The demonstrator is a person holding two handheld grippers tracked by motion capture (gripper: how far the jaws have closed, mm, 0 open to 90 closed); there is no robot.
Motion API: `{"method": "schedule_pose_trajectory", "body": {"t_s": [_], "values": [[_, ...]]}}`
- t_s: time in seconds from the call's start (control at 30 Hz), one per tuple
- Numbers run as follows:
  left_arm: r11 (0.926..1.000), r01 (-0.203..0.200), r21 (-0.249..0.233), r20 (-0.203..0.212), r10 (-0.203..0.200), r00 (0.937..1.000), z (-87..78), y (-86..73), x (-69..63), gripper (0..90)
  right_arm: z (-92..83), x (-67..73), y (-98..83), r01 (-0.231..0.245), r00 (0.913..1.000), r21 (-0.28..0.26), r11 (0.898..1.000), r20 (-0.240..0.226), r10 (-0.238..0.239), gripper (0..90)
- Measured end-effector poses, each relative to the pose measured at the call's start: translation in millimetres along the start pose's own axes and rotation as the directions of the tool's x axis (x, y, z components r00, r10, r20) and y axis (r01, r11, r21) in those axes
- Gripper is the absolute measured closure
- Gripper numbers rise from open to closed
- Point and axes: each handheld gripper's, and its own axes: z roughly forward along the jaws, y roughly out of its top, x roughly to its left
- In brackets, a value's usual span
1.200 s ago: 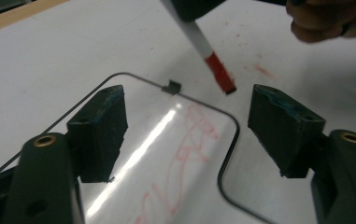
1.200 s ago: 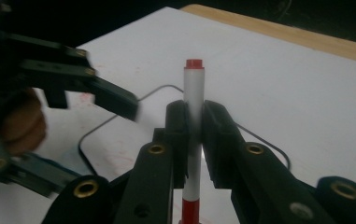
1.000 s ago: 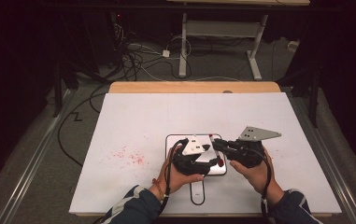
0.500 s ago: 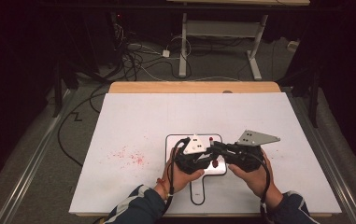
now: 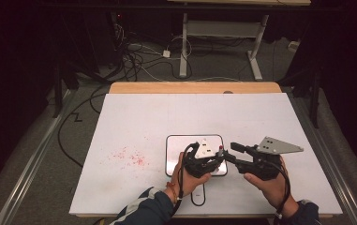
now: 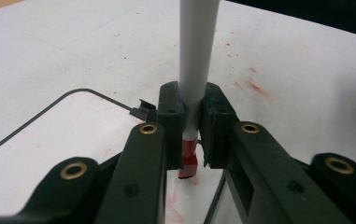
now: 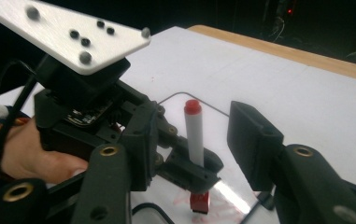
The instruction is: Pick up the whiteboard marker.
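Note:
A white marker (image 7: 195, 140) with red ends stands upright, and my left gripper (image 6: 192, 121) is shut on its barrel (image 6: 196, 46). Its lower red end (image 7: 199, 203) rests on a small black-rimmed whiteboard (image 5: 181, 145) where red scribbles show. My right gripper (image 7: 194, 140) is open, with one jaw on either side of the marker and neither touching it. In the high view the left gripper (image 5: 204, 164) sits over the board's near right part. There the right gripper (image 5: 230, 152) points at it from the right, under its grey plate (image 5: 279, 146).
Red ink specks (image 5: 129, 157) stain the white table top (image 5: 260, 112) to the left of the board. A wooden strip (image 5: 195, 87) runs along the far edge. Cables and desk legs (image 5: 183, 47) lie on the floor beyond.
Both hands have drifted a little toward the near edge. The right gripper's grey plate has swung to the right. The marker stays in the left gripper.

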Motion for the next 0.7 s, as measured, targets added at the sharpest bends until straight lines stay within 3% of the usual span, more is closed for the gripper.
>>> {"method": "schedule_pose_trajectory", "body": {"t_s": [0.13, 0.27, 0.43, 0.7], "values": [[0.9999, 0.015, 0.001, 0.014, -0.015, 0.9998, 11.6, -3.2, -3.5, 78.7, -11.0, -8.6, -11.0, -0.004, 0.9988, 0.013, 1.000, 0.050, 0.003, 45.9], [1.0000, -0.001, 0.000, 0.005, 0.001, 1.0000, 13.8, -4.1, -5.8, 78.7, -17.0, -16.5, -21.1, 0.011, 0.9955, 0.031, 0.999, 0.093, -0.014, 44.7], [0.9988, -0.039, 0.029, 0.024, 0.038, 0.9990, 6.8, -6.2, -5.4, 79.1, -19.2, -22.7, -28.2, 0.009, 0.9929, 0.056, 0.998, 0.118, -0.016, 43.9], [0.9968, -0.042, 0.068, 0.007, 0.042, 0.9991, -12.8, -12.0, 3.7, 79.1, -17.5, -22.6, -28.2, 0.029, 0.9906, 0.065, 0.997, 0.132, -0.037, 42.4]]}}
